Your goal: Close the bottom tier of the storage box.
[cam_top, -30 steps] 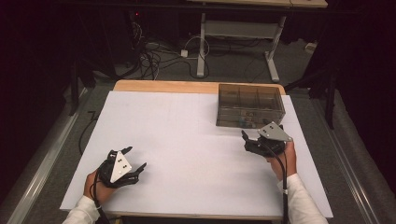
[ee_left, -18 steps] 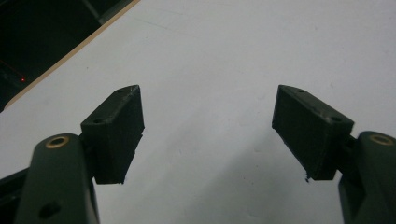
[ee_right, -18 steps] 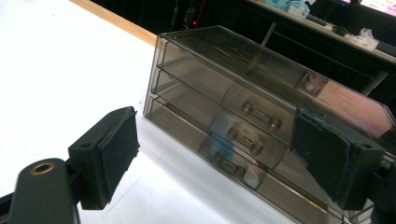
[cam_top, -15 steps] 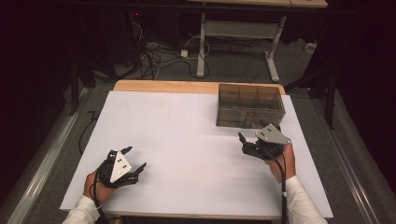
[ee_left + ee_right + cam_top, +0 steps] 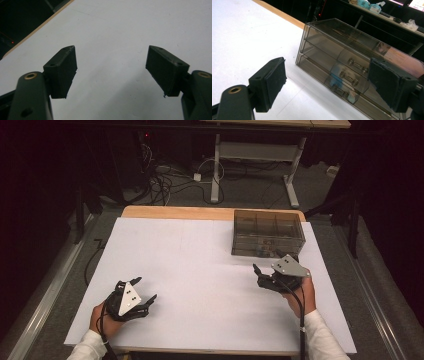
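Note:
A smoky clear plastic drawer box (image 5: 268, 233) stands at the far right of the white table (image 5: 200, 265). In the right gripper view the drawer box (image 5: 329, 47) shows three stacked levels of drawers with small bar handles (image 5: 347, 76), all pushed in. My right gripper (image 5: 267, 263) hovers just in front of the box, open and holding nothing, and its jaws (image 5: 327, 65) point at the drawer fronts. My left gripper (image 5: 145, 290) rests near the front left of the table, open and empty. Between the jaws of that left gripper (image 5: 111, 53) lies bare white tabletop.
A strip of the wooden table edge (image 5: 175, 212) shows behind the white surface. Beyond it stand a metal desk frame (image 5: 250, 155) and a tangle of cables (image 5: 165, 175) on the floor. Dark floor borders both sides of the table.
My right gripper has drifted slightly back and to the left, a little away from the drawer box. The left gripper has barely moved.

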Demonstrator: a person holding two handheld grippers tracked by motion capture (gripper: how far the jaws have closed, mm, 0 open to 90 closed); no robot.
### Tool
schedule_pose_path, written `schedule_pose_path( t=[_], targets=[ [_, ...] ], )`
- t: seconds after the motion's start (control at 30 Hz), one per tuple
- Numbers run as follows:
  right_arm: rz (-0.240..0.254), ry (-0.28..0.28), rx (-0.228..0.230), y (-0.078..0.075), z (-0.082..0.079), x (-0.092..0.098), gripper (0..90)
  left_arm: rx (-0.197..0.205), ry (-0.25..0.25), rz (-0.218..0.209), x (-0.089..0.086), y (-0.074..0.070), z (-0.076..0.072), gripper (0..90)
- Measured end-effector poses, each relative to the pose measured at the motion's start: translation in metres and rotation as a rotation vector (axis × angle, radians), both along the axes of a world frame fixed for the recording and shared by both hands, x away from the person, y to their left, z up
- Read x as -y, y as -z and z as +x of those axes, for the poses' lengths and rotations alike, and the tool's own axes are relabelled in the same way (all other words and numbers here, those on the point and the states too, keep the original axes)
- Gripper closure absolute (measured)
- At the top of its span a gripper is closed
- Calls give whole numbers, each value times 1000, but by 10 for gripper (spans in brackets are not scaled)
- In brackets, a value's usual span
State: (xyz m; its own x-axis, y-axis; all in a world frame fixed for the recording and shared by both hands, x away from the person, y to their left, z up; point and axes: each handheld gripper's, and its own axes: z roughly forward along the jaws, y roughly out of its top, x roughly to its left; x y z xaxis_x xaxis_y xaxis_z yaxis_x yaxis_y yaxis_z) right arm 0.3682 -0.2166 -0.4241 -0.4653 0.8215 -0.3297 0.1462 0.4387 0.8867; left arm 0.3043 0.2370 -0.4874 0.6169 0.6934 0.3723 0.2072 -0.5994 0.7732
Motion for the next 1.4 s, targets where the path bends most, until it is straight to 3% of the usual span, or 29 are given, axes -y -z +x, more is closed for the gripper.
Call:
schedule_pose_path(
  t=[1.4],
  targets=[
    [-21,-46,10,-1,-23,-2,165,-4,6,6,1,0,0,242]
  ],
)
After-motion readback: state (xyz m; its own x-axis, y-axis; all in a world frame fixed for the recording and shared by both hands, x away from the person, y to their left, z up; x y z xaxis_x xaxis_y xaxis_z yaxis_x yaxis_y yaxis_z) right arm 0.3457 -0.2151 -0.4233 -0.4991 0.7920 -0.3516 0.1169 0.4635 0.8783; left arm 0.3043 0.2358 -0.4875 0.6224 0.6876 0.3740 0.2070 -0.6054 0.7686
